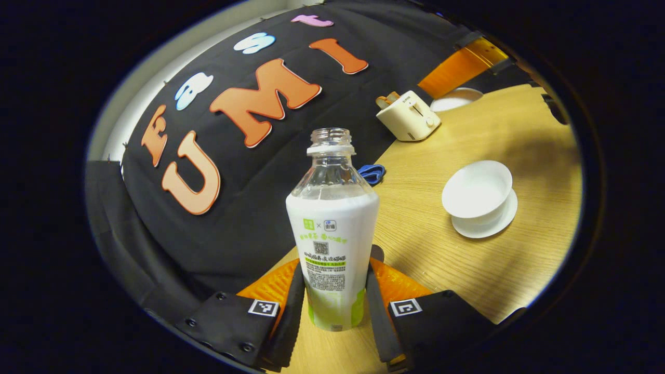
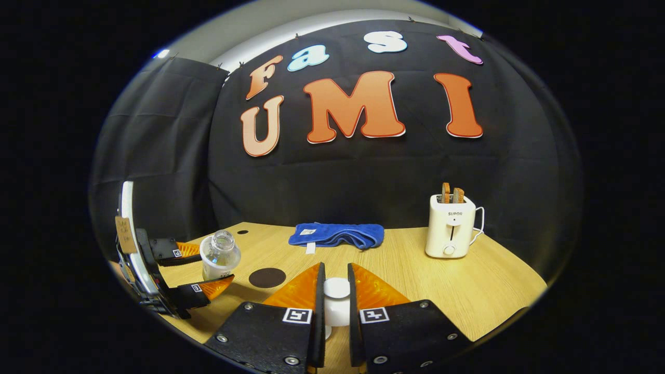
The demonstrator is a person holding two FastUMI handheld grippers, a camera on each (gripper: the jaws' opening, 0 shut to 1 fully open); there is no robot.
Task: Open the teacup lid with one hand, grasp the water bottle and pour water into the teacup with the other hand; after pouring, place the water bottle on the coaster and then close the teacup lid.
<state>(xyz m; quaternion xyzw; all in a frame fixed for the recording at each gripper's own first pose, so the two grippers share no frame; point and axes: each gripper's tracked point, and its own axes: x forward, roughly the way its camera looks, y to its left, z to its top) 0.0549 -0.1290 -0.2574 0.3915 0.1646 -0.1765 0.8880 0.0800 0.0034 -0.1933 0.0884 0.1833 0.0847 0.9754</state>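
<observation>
Uncapped water bottle [image 1: 333,228] upright, mouth up, clamped in left gripper [image 1: 335,291], right gripper [image 2: 336,304] clamped on teacup lid [image 2: 336,298], open teacup [image 1: 478,189] near table's [image 1: 467,270] edge

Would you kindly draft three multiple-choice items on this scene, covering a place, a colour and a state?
1. Where does the folded cloth lie?
A. by the back wall
B. under the toaster
C. in the cup

2. What colour is the round lidless teacup with its saucer?
A. white
B. green
C. red

3. The clear plastic water bottle with a white label is
A. capped
B. uncapped
C. lying down

Key: 1 A, it lies at the table's far edge; 2 A, both look white; 3 B, its threaded neck is bare, upright between the left gripper's fingers.
</observation>
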